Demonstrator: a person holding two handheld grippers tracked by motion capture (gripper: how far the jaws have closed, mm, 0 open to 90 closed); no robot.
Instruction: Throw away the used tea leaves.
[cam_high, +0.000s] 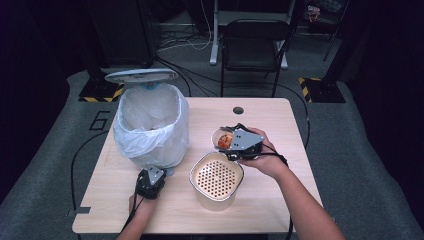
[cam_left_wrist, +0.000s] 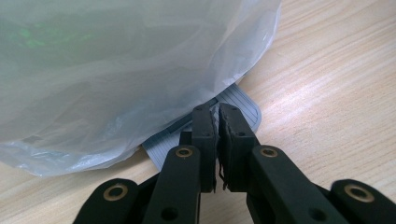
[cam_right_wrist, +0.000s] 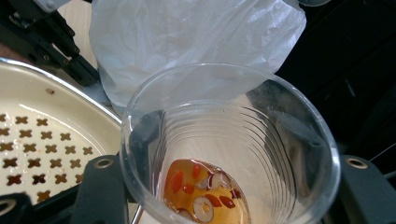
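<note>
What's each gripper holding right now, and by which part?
The right gripper clamps the clear plastic cup by its side walls. The left gripper is shut and holds nothing, tips over the bin's foot pedal.

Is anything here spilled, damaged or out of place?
Nothing is spilled. The cup in the right gripper is tilted, its liquid pooled low. The left gripper presses the bin's pedal, so its lid stands open.

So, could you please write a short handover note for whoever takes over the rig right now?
Left gripper: shut, resting on the bin's pedal at the foot of the lined bin; lid is up.
Right gripper: holds the clear cup, jaws on either side, liquid and bits of food inside.
Strainer pot stands beside the cup.
Done: cup lifted, bin opened.
Left: probably strain the cup, bin the solids.
</note>
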